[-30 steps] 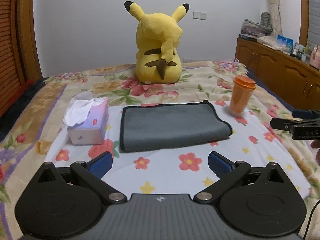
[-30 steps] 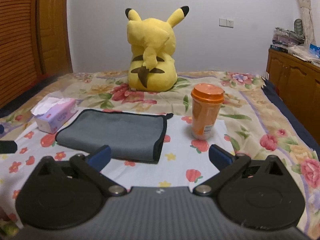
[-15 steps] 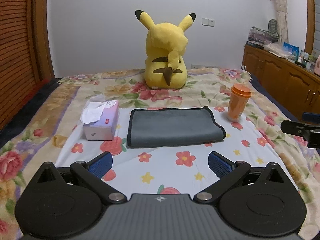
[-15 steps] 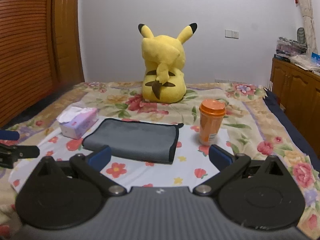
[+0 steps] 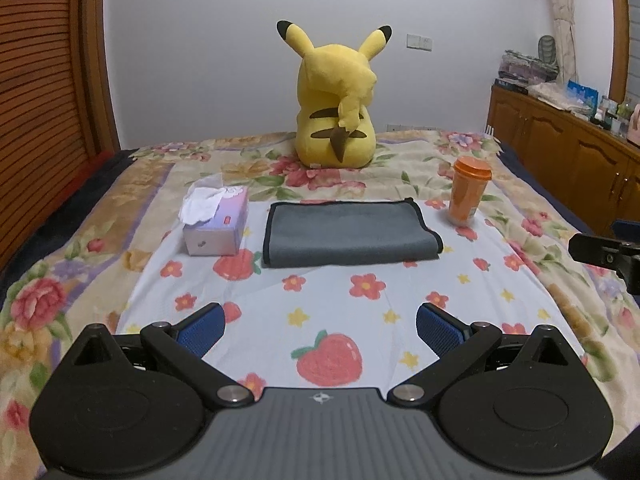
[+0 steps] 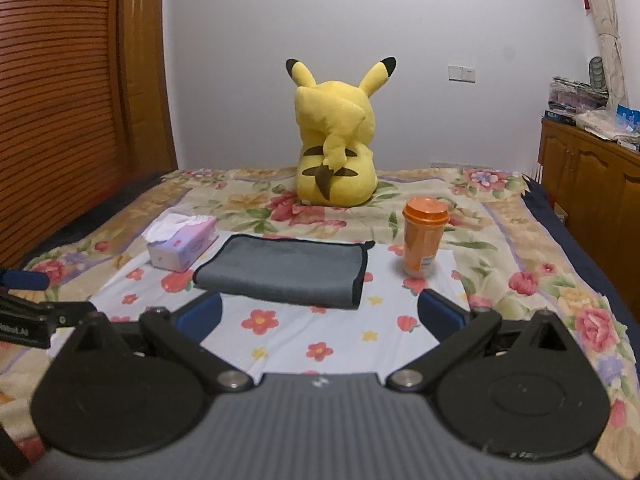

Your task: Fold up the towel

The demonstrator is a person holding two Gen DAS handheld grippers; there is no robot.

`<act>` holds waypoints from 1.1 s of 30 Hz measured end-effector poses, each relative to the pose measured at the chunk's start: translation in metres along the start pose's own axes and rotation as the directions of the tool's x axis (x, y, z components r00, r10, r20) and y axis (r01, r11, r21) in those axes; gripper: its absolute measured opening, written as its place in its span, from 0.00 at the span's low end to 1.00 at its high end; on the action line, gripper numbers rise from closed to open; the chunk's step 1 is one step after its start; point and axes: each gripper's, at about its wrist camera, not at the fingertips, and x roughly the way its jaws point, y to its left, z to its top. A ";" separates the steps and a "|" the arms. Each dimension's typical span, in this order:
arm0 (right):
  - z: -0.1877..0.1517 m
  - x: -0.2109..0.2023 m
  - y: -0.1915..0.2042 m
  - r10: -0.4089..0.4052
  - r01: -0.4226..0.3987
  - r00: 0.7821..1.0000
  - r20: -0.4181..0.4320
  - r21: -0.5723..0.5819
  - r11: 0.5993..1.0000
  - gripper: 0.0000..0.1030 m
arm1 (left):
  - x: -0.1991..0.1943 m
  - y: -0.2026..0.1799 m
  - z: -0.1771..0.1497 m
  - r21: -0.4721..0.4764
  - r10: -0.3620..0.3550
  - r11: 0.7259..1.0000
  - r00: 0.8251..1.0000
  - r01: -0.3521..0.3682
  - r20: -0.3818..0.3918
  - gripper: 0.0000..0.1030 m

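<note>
The grey towel [image 5: 351, 234] is seen lying already folded on the bed [image 5: 520, 280] at twelve o'clock, between the tissue box [image 5: 216, 226] at eleven and the orange cup [image 5: 468, 192] at one. Both the left gripper [image 5: 318, 326] and the right gripper [image 6: 318, 314] are held well short of it, jaws spread wide and nothing gripped. The fold is judged done, or one more is called for by reaching an edge.

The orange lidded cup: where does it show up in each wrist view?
Left wrist: the orange lidded plastic cup stands right of centre, beyond the folded grey towel's right end.
Right wrist: the cup stands just right of centre, right of the towel.
Shared landmark: the yellow plush toy behind both.
</note>
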 end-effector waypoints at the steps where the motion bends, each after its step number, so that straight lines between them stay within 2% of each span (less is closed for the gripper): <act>1: -0.002 -0.003 0.001 0.000 0.000 1.000 0.001 -0.003 1.000 1.00 | -0.001 -0.002 -0.003 0.004 0.000 1.000 1.000 0.000 0.000 1.00; 21: -0.052 -0.018 0.011 0.013 -0.012 0.999 -0.035 0.020 1.000 1.00 | -0.003 -0.025 -0.054 0.047 0.000 0.999 1.000 0.001 -0.019 1.00; 33: -0.074 -0.006 0.014 0.011 -0.009 0.998 -0.064 0.041 0.999 1.00 | 0.009 -0.031 -0.065 0.040 0.019 0.999 1.000 -0.019 0.000 1.00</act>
